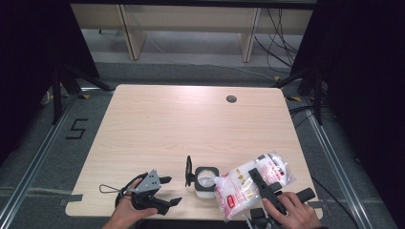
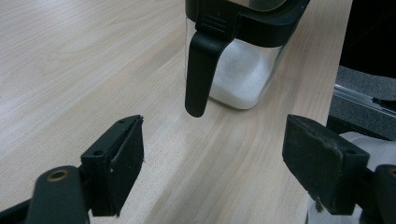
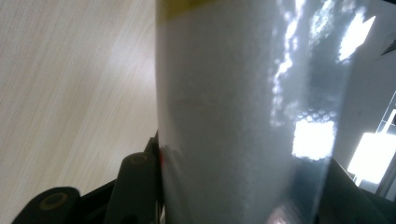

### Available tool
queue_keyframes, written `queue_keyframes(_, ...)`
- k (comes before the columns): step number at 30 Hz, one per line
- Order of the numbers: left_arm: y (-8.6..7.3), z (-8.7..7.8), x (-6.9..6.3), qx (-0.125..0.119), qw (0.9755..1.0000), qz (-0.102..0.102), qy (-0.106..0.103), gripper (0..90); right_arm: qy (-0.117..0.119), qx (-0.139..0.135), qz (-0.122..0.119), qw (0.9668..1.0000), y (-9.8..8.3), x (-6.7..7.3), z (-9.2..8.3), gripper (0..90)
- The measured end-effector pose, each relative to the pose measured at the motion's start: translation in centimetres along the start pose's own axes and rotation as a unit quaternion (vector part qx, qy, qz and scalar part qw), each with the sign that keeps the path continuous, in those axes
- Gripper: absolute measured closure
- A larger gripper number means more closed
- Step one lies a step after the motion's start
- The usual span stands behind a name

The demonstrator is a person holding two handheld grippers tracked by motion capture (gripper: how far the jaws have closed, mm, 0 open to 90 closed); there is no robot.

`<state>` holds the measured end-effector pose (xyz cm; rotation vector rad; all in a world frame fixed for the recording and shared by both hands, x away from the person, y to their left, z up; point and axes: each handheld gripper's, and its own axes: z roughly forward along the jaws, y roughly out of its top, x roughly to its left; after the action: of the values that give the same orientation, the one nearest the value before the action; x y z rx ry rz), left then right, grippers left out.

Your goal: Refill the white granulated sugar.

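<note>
Bag [image 1: 248, 186] tipped over jar [image 1: 207, 182], table edge [image 1: 143, 213] near

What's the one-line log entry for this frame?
right gripper: shut on bag, pouring | jar: lid open, part-filled | left gripper: open, beside jar

We can only make out a black "5" taped on the floor [image 1: 77, 129] left of the table [image 1: 157, 124]; the bag [image 1: 248, 183] has red print, too small to read.

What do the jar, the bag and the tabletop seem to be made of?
Jar: clear glass or plastic, white grains visible through it; matte black plastic lid and handle. Bag: thin glossy plastic film, crinkled, with glare spots. Table: pale wood-grain laminate, probably.
</note>
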<state>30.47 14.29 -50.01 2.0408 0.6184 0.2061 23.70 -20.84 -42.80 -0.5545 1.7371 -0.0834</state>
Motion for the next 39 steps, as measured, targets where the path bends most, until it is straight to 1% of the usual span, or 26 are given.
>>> queue_keyframes(2,-0.02,0.02,-0.03,-0.002,1.0,0.001,0.002,20.4,0.0,0.001,-0.002,1.0,0.03,-0.01,-0.02,57.6)
queue_keyframes(3,0.0,-0.02,0.0,0.001,1.0,0.003,0.0,20.4,0.001,0.001,0.002,1.0,0.0,0.02,-0.06,57.6)
queue_keyframes(7,-0.01,0.01,-0.03,-0.002,1.0,0.003,0.003,20.4,0.003,0.0,0.002,1.0,0.08,0.03,-0.05,57.7)
queue_keyframes(10,-0.01,0.01,-0.02,-0.002,1.0,0.001,0.003,20.4,0.002,-0.006,-0.004,1.0,0.15,-0.04,0.06,57.7)
queue_keyframes(18,0.01,0.0,0.0,0.002,1.0,0.004,0.001,20.4,0.003,-0.001,-0.006,1.0,0.17,-0.15,-0.06,57.8)
queue_keyframes(19,-0.01,0.02,-0.04,0.002,1.0,0.001,0.001,20.4,-0.001,-0.004,-0.009,1.0,0.15,-0.23,-0.05,57.8)
queue_keyframes(21,-0.02,0.03,-0.05,0.002,1.0,0.0,0.001,20.4,0.003,0.001,-0.005,1.0,0.14,-0.15,-0.07,57.8)
queue_keyframes(23,-0.02,0.07,-0.13,-0.001,1.0,-0.003,-0.001,20.4,0.004,-0.001,-0.007,1.0,0.17,-0.17,-0.06,57.8)
queue_keyframes(24,-0.01,0.03,-0.06,0.003,1.0,0.001,0.001,20.4,0.005,0.0,0.0,1.0,0.14,-0.06,-0.11,57.8)
queue_keyframes(25,0.0,0.04,-0.01,0.003,1.0,0.003,0.001,20.4,0.005,-0.001,0.001,1.0,0.15,-0.05,-0.09,57.9)
queue_keyframes(26,0.04,0.01,0.09,0.003,0.9999,0.011,0.001,20.4,0.004,-0.003,-0.003,1.0,0.2,-0.08,-0.03,57.9)
queue_keyframes(27,-0.02,0.03,-0.05,0.003,1.0,0.0,0.001,20.4,0.004,-0.003,-0.004,1.0,0.23,-0.06,-0.01,57.9)
queue_keyframes(30,-0.02,0.02,-0.03,0.003,1.0,0.0,0.001,20.4,0.004,-0.003,0.0,1.0,0.2,-0.04,-0.04,57.9)
queue_keyframes(39,-0.01,0.0,0.0,0.0,1.0,0.003,0.001,20.4,0.005,-0.002,-0.007,1.0,0.18,-0.14,-0.07,57.9)
